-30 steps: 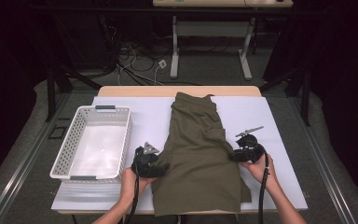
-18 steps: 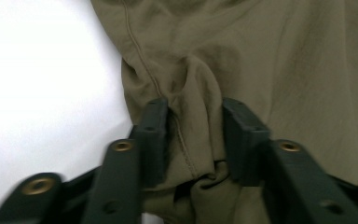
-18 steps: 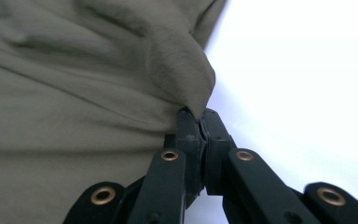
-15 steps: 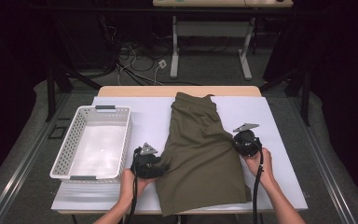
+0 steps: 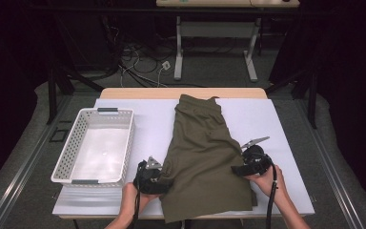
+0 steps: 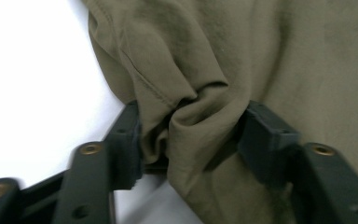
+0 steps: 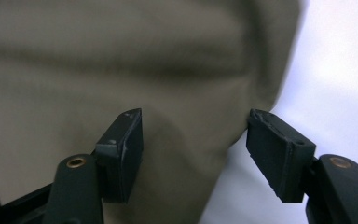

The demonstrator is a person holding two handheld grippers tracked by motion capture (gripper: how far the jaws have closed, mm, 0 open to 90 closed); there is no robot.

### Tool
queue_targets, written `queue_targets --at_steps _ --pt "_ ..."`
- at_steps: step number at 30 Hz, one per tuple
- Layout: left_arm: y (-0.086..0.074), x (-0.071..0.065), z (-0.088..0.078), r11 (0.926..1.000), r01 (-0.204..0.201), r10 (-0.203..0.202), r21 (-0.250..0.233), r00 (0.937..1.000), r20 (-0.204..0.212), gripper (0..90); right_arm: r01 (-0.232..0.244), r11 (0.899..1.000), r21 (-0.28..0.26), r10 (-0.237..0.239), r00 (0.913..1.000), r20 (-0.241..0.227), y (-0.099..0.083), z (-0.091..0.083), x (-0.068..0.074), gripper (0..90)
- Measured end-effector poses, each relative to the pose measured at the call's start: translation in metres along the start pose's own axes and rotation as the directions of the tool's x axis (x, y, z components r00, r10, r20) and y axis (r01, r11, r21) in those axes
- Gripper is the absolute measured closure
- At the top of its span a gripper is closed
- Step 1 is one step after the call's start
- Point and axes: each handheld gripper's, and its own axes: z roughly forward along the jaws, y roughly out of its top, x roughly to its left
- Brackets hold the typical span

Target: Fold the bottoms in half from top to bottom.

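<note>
Olive-green shorts (image 5: 204,162) spread flat on the white-covered counter (image 5: 276,124), just right of a white perforated basket (image 5: 95,145). Long axis running away from the person: waistband at the far end near the counter's back edge, leg hems at the near edge, the whole garment fanning wider toward the near side and leaning slightly left at the bottom.

From the high view: left gripper (image 5: 164,180) at the shorts' near-left edge, right gripper (image 5: 236,169) at the right edge a little farther up, a hand behind each, cables trailing toward the near edge. Overall layout and the basket plain here; jaw contact too small to judge.

From the left gripper view: left gripper (image 6: 191,135) with a bunched fold of shorts (image 6: 200,107) squeezed between both pads, cloth puckered and creased at the pinch, white counter (image 6: 32,79) off to one side. Clamped on the fabric.

From the right gripper view: right gripper (image 7: 193,140) with jaws standing apart, having just been opening; shorts (image 7: 121,60) edge lying between and beyond them, blurred, one pad over cloth and the other over bare counter (image 7: 340,70), neither pressing the cloth.
</note>
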Motion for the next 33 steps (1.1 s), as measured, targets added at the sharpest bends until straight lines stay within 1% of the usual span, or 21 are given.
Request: queue_targets --at_steps 1,4,5,6,7,8,11,13,15,17,19,20,21,22,23,24,25,26,27,29,33 --pt "-0.001 -0.002 0.000 0.9997 -0.025 0.024 -0.005 0.9997 -0.007 50.3 -0.003 1.000 0.011 0.003 0.9999 -0.011 -0.002 0.002 0.000 39.4" --pt "-0.003 -0.005 0.002 0.9985 -0.049 0.048 -0.025 0.9985 -0.026 64.7 -0.020 0.999 0.027 0.021 0.9986 -0.049 -0.009 0.007 0.000 55.0" --pt "-0.004 -0.004 0.002 0.9983 -0.049 0.048 -0.031 0.9987 -0.014 69.3 -0.022 1.000 0.019 0.023 0.9989 -0.040 -0.010 0.006 0.001 62.3" --pt "-0.003 -0.003 0.002 0.9980 -0.057 0.057 -0.028 0.9983 -0.012 74.2 -0.020 1.000 0.005 0.020 0.9981 -0.059 -0.012 0.006 0.001 69.2" --pt "-0.003 -0.003 0.001 0.9978 -0.062 0.062 -0.021 0.9980 -0.006 78.7 -0.025 0.999 -0.031 0.023 0.9979 -0.061 -0.015 0.008 0.001 75.9" --pt "-0.002 -0.002 0.001 0.9983 -0.055 0.055 -0.021 0.9985 0.006 81.1 -0.029 0.999 -0.022 0.027 0.9971 -0.071 -0.016 0.006 0.004 83.4" --pt "0.001 0.003 -0.004 0.9986 -0.052 0.052 -0.011 0.9986 0.004 84.7 -0.037 0.999 -0.012 0.035 0.9944 -0.099 -0.019 0.004 0.009 87.0" --pt "0.003 0.008 -0.010 0.9981 -0.059 0.059 -0.019 0.9982 -0.013 85.2 -0.061 0.998 -0.021 0.057 0.9877 -0.146 -0.022 0.004 0.012 87.4" --pt "0.006 0.013 -0.016 0.9984 -0.046 0.045 -0.033 0.9987 -0.024 85.2 -0.064 0.998 -0.014 0.061 0.9831 -0.173 -0.023 0.002 0.016 87.4" --pt "0.006 0.015 -0.017 0.9990 -0.031 0.030 -0.032 0.9993 -0.024 85.0 -0.052 0.998 -0.021 0.047 0.9818 -0.184 -0.023 0.002 0.021 87.4" --pt "0.005 0.016 -0.013 0.9989 -0.046 0.046 -0.011 0.9986 -0.027 84.3 -0.045 0.998 -0.032 0.039 0.9831 -0.179 -0.022 0.003 0.023 86.6" --pt "0.005 0.015 -0.013 0.9990 -0.044 0.044 -0.003 0.9986 -0.030 83.0 -0.029 0.999 -0.025 0.024 0.9867 -0.161 -0.021 0.002 0.023 83.8" --pt "0.006 0.014 -0.013 0.9986 -0.052 0.052 -0.006 0.9978 -0.040 80.0 -0.017 0.999 -0.028 0.013 0.9900 -0.141 -0.020 0.000 0.022 75.5" --pt "0.007 0.014 -0.014 0.9984 -0.056 0.056 -0.010 0.9971 -0.053 73.4 -0.016 0.999 -0.042 0.010 0.9916 -0.129 -0.020 0.000 0.022 67.9" --pt "0.010 0.014 -0.016 0.9977 -0.066 0.065 -0.012 0.9958 -0.063 60.6 -0.004 0.999 -0.044 -0.001 0.9951 -0.098 -0.019 -0.003 0.021 56.2" --pt "0.011 0.012 -0.019 0.9974 -0.068 0.066 -0.025 0.9950 -0.075 53.5 -0.014 0.998 -0.064 0.007 0.9942 -0.107 -0.019 -0.005 0.019 48.1" --pt "0.014 0.009 -0.023 0.9955 -0.084 0.079 -0.046 0.9921 -0.097 46.8 -0.013 0.996 -0.084 0.005 0.9953 -0.097 -0.019 -0.007 0.017 42.2" --pt "0.015 0.007 -0.025 0.9950 -0.081 0.075 -0.058 0.9922 -0.100 40.3 -0.002 0.996 -0.087 -0.006 0.9963 -0.086 -0.018 -0.008 0.014 35.1" --pt "0.018 0.006 -0.029 0.9922 -0.104 0.096 -0.069 0.9894 -0.109 37.4 -0.007 0.996 -0.088 -0.001 0.9962 -0.087 -0.018 -0.009 0.013 30.9" --pt "0.023 0.001 -0.035 0.9870 -0.124 0.112 -0.102 0.9868 -0.117 31.3 -0.011 0.995 -0.103 0.003 0.9969 -0.079 -0.017 -0.009 0.009 23.4" --pt "0.037 -0.005 -0.037 0.9770 -0.158 0.147 -0.143 0.9855 -0.085 28.8 -0.009 0.993 -0.117 -0.001 0.9965 -0.083 -0.012 -0.007 0.003 16.4"
